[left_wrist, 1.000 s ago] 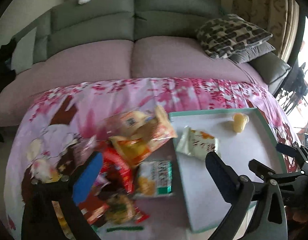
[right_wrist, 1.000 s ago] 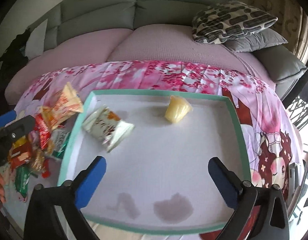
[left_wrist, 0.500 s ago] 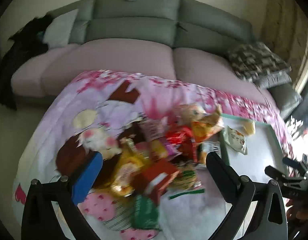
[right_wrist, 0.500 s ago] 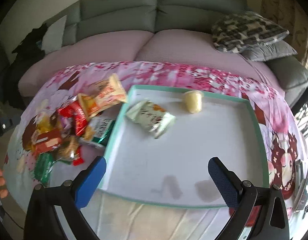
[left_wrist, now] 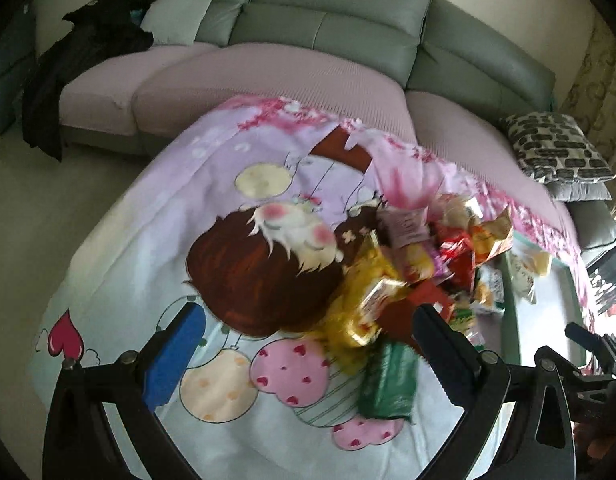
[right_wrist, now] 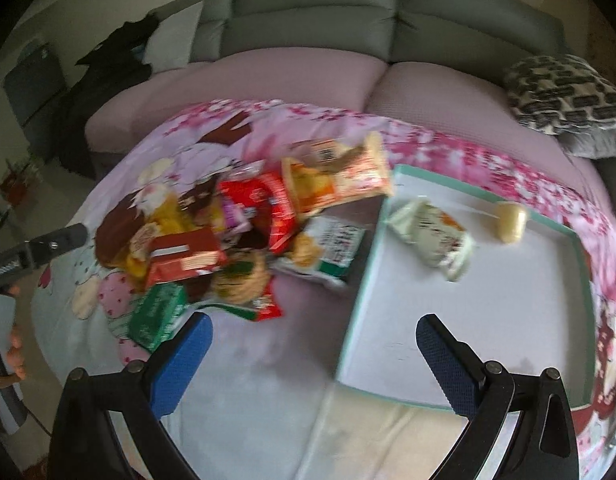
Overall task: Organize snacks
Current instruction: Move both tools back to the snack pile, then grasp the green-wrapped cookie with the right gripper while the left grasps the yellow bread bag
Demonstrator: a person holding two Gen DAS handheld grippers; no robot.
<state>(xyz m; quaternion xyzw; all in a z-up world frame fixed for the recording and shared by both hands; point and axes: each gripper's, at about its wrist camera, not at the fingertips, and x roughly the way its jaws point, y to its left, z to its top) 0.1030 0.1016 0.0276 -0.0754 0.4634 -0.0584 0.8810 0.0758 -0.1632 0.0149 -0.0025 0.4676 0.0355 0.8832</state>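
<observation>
A pile of snack packets [right_wrist: 244, 236] lies on the pink cartoon cloth, left of a white tray with a teal rim [right_wrist: 358, 300]. The tray holds a pale green packet [right_wrist: 436, 236] and a yellow jelly cup [right_wrist: 510, 222]. My right gripper [right_wrist: 310, 364] is open and empty, above the cloth between pile and tray. My left gripper [left_wrist: 308, 352] is open and empty, left of the pile [left_wrist: 408, 280]; a green packet [left_wrist: 388, 380] lies by its right finger. The tray [left_wrist: 510, 328] shows at the right edge of the left wrist view.
The cloth [left_wrist: 244, 208] covers a low table in front of a grey and pink sofa [right_wrist: 308, 76]. A patterned cushion [right_wrist: 564, 92] lies at the sofa's right end and dark clothes [left_wrist: 80, 64] at its left. The other gripper [right_wrist: 36, 252] shows at the left edge.
Both grippers have swung left and pulled back. The left view went from the tray to the cloth left of the pile. The right view went from the tray to pile and tray together.
</observation>
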